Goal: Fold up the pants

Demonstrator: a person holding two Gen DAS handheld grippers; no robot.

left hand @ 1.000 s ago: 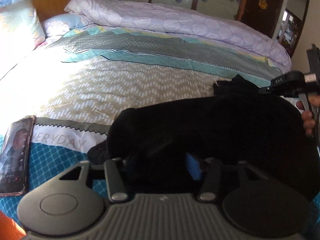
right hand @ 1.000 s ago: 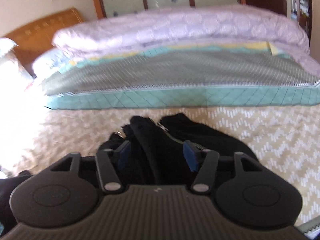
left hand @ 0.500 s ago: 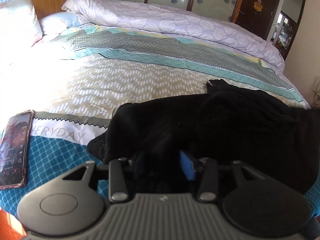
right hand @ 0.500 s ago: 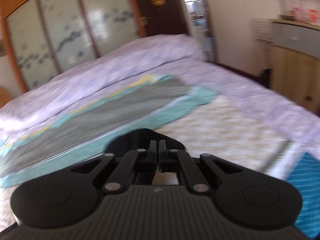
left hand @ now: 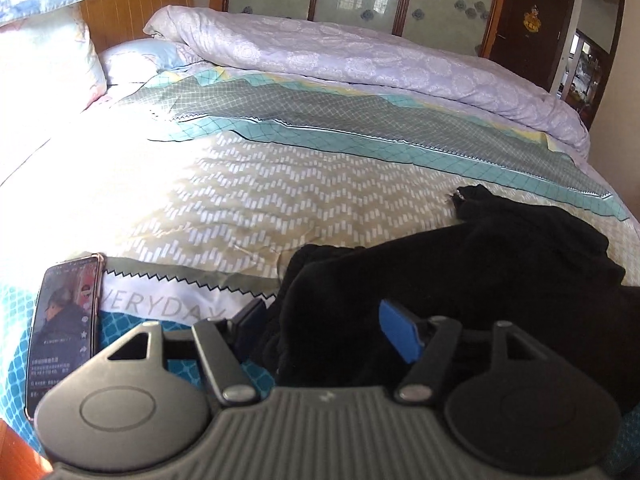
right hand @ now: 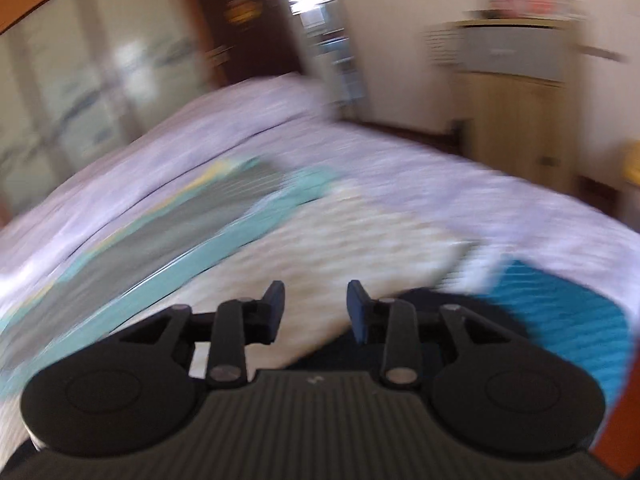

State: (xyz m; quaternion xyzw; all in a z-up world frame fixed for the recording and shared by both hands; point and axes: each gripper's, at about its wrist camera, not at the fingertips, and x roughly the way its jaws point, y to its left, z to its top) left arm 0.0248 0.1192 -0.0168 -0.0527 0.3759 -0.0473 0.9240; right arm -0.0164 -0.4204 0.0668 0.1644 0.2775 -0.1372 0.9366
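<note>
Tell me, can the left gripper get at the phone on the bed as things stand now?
Probably yes. The phone lies bare on the bedspread, just left of the left gripper. Its jaws have just been opening, with the black pants between them, pads off the cloth.

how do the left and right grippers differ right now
The left gripper has the black pants bunched between its fingers; the right gripper has nothing between its, only the bed cover beyond. The left gripper's view is sharp; the right gripper's is blurred. Shared: both have blue pads, and both jaws have just been opening; whether the left's pads press on the cloth is unclear.
</note>
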